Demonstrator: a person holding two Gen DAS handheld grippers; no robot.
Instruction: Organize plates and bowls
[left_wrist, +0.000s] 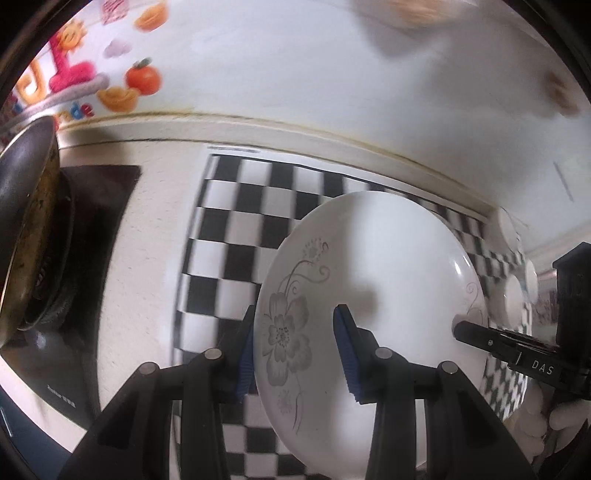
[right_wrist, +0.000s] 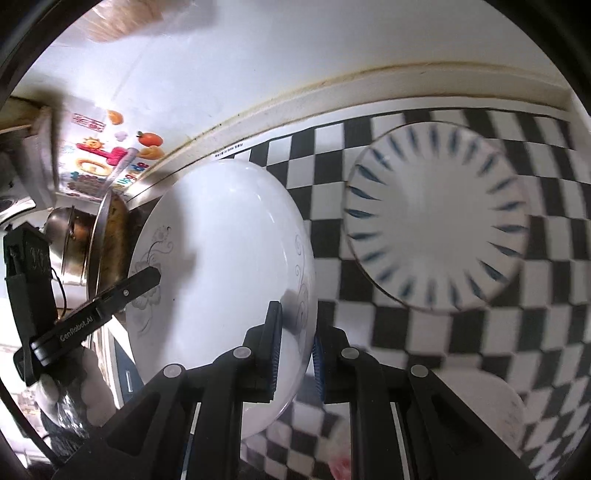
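While both hand-held grippers (left_wrist: 295, 350) (right_wrist: 297, 354) clamp opposite rims, floral plate (left_wrist: 369, 295) hangs above checkered mat (left_wrist: 236, 229).

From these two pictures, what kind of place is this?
Most likely a home kitchen counter: a worn pan sits on a stove burner, and a flowered plate and a blue-striped plate are over a checkered mat.

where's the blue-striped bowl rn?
Right wrist view, upper right: blue-striped bowl on the checkered mat, right of the floral plate.

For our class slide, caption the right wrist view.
Both grippers' fingers clamp opposite rims of a floral plate near a blue-striped plate.
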